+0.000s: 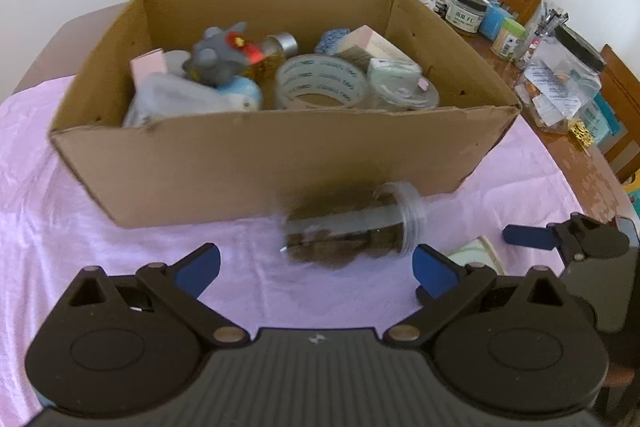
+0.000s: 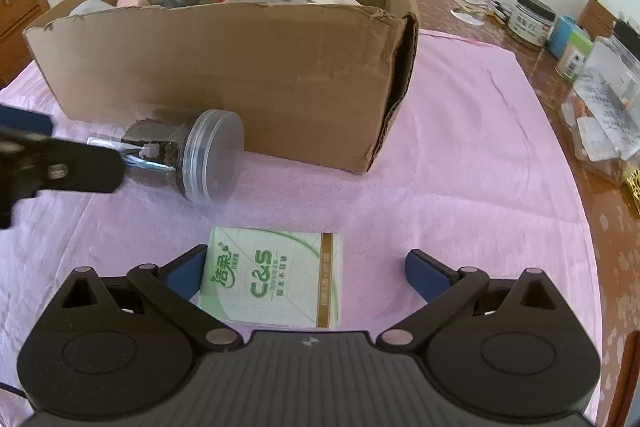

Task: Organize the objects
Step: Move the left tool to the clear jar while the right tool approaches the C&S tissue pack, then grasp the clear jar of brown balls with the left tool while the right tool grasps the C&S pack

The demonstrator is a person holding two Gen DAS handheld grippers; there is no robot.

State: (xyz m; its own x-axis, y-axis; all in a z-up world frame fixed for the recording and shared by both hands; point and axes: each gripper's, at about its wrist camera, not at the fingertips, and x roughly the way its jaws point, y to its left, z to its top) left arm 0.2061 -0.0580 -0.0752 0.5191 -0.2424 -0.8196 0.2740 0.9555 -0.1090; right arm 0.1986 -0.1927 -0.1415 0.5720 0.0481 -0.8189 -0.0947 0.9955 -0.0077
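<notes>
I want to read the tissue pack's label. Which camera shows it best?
The right wrist view: the tissue pack lies face up between the open fingers, print sharp. The left wrist view catches only a pale corner behind its right finger.

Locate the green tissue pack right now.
The green tissue pack lies flat on the pink cloth, between the open right claw fingers in the right wrist view, its left edge at the left finger, near the clear jar.

box: matt corrugated cardboard | jar: clear glossy plastic | cloth: pink, lightly crinkled | tissue pack: glossy plastic wrap
</notes>
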